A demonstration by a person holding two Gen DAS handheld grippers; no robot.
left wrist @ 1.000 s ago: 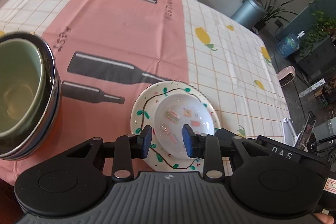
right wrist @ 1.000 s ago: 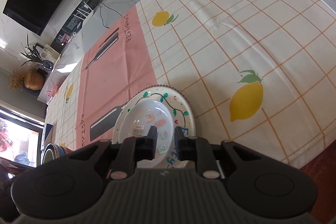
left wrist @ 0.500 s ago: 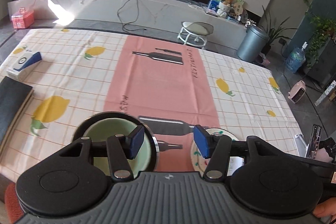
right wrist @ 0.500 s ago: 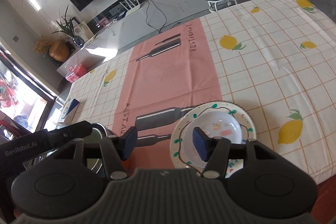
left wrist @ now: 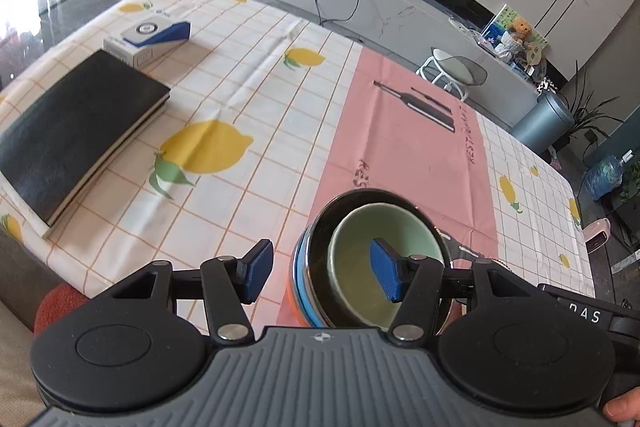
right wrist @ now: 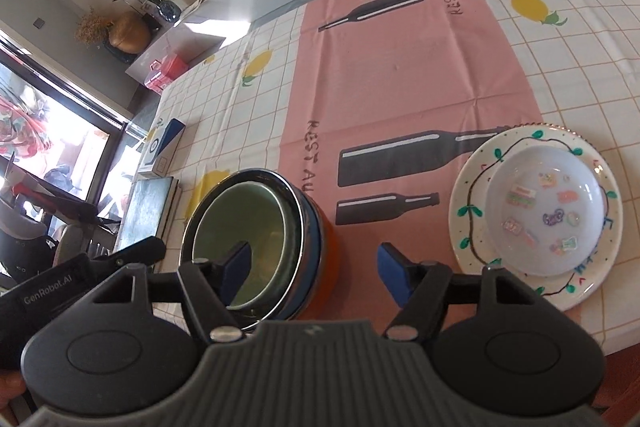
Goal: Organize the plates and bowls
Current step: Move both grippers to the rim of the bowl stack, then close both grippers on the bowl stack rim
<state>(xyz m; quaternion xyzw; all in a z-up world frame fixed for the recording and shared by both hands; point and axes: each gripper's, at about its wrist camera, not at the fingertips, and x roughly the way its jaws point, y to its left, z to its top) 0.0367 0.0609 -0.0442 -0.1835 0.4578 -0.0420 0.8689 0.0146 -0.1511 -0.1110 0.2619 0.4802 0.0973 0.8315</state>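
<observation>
Left gripper [left wrist: 320, 273] spread wide, jaws just opened further, nothing pressed between the blue pads. Right pad hanging over the mouth of the green bowl [left wrist: 384, 259], left pad out over the checked tablecloth [left wrist: 248, 75], so the near-left rim of the bowl stack sitting between the two fingers without touching either, as far as visible.

Right gripper [right wrist: 314, 269] likewise released, jaws also just widened, no object clamped. Its left pad above the green bowl [right wrist: 244, 215], its right pad over the pink runner [right wrist: 400, 79].

Green bowl nested inside a dark bowl with shiny rim [right wrist: 296, 195], this on top of a blue bowl [right wrist: 316, 247] and an orange one [right wrist: 330, 251] at the bottom. Whole stack standing at the edge of the pink runner.

To the right of the right gripper, near but apart: painted plate [right wrist: 468, 223] with green leaves, a white bowl [right wrist: 540, 211] with small stickers resting in it.

Far to the left of the left gripper: a black book [left wrist: 76, 131], and beyond it a white and blue box [left wrist: 148, 39].
</observation>
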